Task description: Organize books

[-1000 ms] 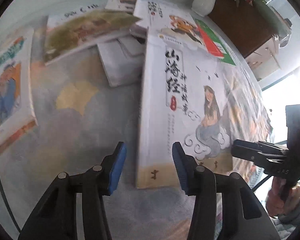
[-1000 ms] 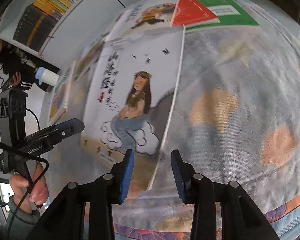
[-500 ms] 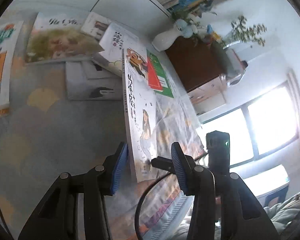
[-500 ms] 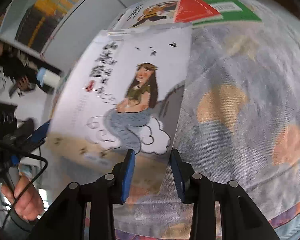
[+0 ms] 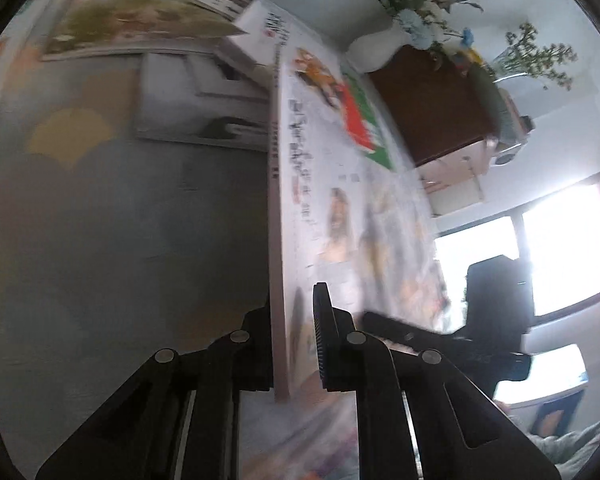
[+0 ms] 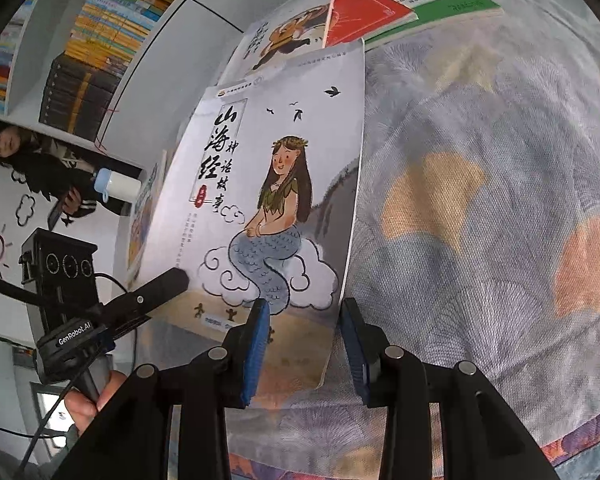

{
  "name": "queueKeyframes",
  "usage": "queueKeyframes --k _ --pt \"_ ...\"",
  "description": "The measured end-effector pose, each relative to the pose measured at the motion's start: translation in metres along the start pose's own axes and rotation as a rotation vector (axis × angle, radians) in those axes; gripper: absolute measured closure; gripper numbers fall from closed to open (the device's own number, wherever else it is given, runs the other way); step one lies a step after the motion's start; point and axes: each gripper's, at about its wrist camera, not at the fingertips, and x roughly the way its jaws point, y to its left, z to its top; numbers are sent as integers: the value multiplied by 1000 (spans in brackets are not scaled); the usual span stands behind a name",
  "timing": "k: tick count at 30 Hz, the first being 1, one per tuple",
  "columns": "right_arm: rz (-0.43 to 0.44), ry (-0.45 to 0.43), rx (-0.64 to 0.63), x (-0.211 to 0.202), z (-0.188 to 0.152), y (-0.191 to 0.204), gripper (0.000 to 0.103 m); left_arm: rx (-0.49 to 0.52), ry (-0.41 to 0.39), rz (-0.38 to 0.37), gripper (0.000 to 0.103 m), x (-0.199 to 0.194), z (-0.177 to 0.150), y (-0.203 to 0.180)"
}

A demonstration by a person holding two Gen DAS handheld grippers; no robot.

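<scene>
Inspector: Your left gripper point(image 5: 296, 344) has just closed its fingers on the near spine edge of the white mermaid-cover book point(image 6: 268, 200), raised on edge above the patterned bedspread point(image 6: 480, 220).

Operator: And the right?

Inspector: Your right gripper point(image 6: 304, 352) has its fingers spread around the book's lower corner; contact unclear.

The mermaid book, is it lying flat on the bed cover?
No, the mermaid book is tipped up on its edge off the flowery cover, with the left claw clamped on its lower corner.
</scene>
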Motion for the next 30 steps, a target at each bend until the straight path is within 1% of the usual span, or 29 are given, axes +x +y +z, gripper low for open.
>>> queueKeyframes --k 2,3,4,5,6,7,9,10,12,13,14,16,17,18,19,20,21,22,24,25,27,28,29,30 --pt "56 30 67 -2 -1 -7 63 -65 -17 -132 92 -4 6 -5" --pt "100 42 106 -7 -5 -15 63 -87 -29 -176 92 -6 6 -6" --pt "137 42 141 -12 -9 -23 61 -100 -39 -210 92 -10 9 -8" --pt "163 37 168 -16 -15 -29 56 -105 -43 -221 92 -12 13 -10" --pt "207 28 205 -21 -20 -37 47 -105 -43 -226 92 -12 16 -11" --pt "256 14 235 -24 -23 -43 42 -109 -37 -232 92 -11 18 -12" --pt "333 -8 283 -24 -24 -49 42 -138 -20 -240 92 -5 19 -9" --pt "367 -9 307 -20 -23 -51 42 -169 -9 -259 92 -1 19 -7" --pt "412 7 336 -9 -23 -51 42 -257 -4 -334 92 0 18 3" --pt "424 17 342 -3 -23 -50 42 -291 -9 -362 92 0 18 5" --pt "428 24 342 0 -25 -47 42 -294 -14 -359 92 -1 19 5" --pt "448 10 351 2 -28 -45 42 -254 -17 -321 92 -3 21 1" --pt "454 1 361 1 -28 -47 42 -249 -7 -316 92 -2 22 0" --pt "461 -12 371 0 -27 -49 47 -256 3 -323 92 0 22 1" --pt "481 -28 384 -2 -26 -51 56 -265 2 -328 92 1 23 2" --pt "499 -25 396 -1 -23 -53 57 -275 -1 -330 92 1 24 3" --pt "494 -26 396 -2 -21 -53 66 -281 -5 -330 92 -2 24 7" --pt "484 -26 382 -3 -19 -53 71 -285 -7 -318 92 -2 25 8" --pt "485 -24 365 -5 -18 -48 72 -292 -6 -303 92 -5 24 13" --pt "483 -26 351 -7 -17 -45 72 -306 -6 -313 94 -4 24 15" --pt "458 -26 317 -11 -15 -40 72 -351 -4 -369 94 -4 21 20" --pt "430 -22 303 -11 -16 -37 71 -363 -6 -384 93 -4 20 19" --pt "414 -15 307 -8 -17 -37 68 -363 -8 -385 92 -3 20 18" --pt "405 -3 322 -4 -16 -36 55 -357 -9 -385 91 -3 20 15"
